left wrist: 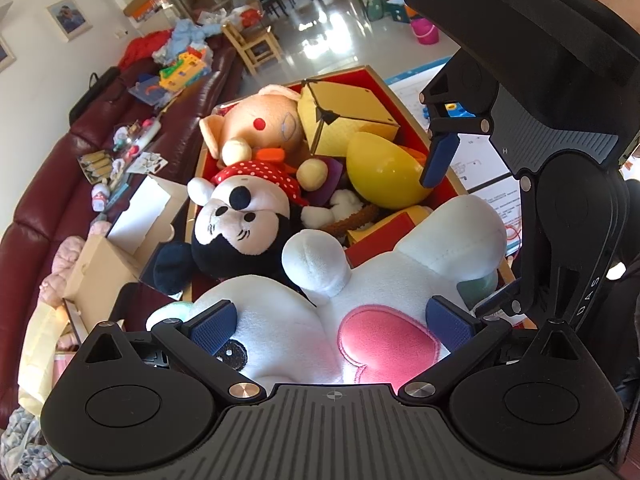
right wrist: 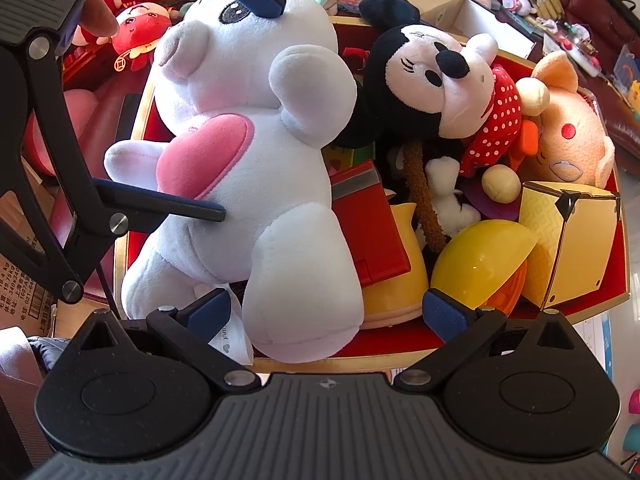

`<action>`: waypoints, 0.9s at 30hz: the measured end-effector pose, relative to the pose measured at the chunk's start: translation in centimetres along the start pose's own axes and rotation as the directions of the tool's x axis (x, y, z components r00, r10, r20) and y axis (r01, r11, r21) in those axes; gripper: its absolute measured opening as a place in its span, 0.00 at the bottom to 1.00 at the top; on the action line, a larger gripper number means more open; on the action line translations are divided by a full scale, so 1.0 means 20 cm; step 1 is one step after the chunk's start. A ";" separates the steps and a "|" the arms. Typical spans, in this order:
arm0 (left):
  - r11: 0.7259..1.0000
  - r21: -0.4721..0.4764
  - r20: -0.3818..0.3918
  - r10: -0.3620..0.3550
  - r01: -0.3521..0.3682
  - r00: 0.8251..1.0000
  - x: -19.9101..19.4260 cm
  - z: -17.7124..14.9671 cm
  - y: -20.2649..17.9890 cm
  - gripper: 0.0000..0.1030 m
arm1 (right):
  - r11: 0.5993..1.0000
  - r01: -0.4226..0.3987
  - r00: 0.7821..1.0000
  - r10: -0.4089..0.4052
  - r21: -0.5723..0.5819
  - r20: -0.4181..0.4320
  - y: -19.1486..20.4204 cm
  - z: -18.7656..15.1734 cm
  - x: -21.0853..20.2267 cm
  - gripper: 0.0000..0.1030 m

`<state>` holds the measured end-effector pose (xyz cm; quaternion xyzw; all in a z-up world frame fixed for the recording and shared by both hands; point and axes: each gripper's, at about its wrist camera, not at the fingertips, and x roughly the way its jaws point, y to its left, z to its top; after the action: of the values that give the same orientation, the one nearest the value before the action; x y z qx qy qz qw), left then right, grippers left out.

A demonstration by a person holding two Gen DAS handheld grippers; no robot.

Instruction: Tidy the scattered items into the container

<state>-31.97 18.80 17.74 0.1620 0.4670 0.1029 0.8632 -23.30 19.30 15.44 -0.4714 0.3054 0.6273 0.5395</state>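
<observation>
Inside the red-lined box with its gold rim, soft toys and hard shapes lie heaped together, and across its near end sprawls a white plush animal, thick-piled and rounded, with a smooth pink heart patch stitched on its belly. In the right wrist view its long axis runs from the head, up by the far left corner of the box, down to the stubby feet at the near rim; the belly faces up and to the left. The left gripper has its jaws apart around the toy's body, one blue textured pad pressing beside the embroidered eye and the other against the flank by the heart; how firmly they pinch cannot be told. The right gripper has its jaws spread wide at the toy's feet, one pad just beside a fabric label. Beside the white toy lies a mouse plush, black and cream, in a red polka-dot dress. Further on are a peach-coloured pig plush, a glossy yellow plastic egg and a patterned yellow cube with dark edges. A flat red box sits under the white toy's leg.
</observation>
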 end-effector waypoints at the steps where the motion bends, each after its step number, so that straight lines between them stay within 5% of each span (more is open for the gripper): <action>1: 1.000 0.000 0.000 0.000 0.000 1.000 0.00 0.00 0.00 1.00 | 1.000 0.000 1.000 0.000 0.000 0.000 0.00 0.00 0.00 0.99; 27: 1.000 0.000 0.002 0.001 -0.001 1.000 0.01 0.00 0.00 1.00 | 1.000 0.002 1.000 -0.002 -0.002 -0.005 0.01 -0.01 0.01 0.99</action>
<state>-31.89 18.94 17.69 0.1625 0.4661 0.1032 0.8635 -23.54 19.25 15.10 -0.4737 0.3055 0.6258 0.5391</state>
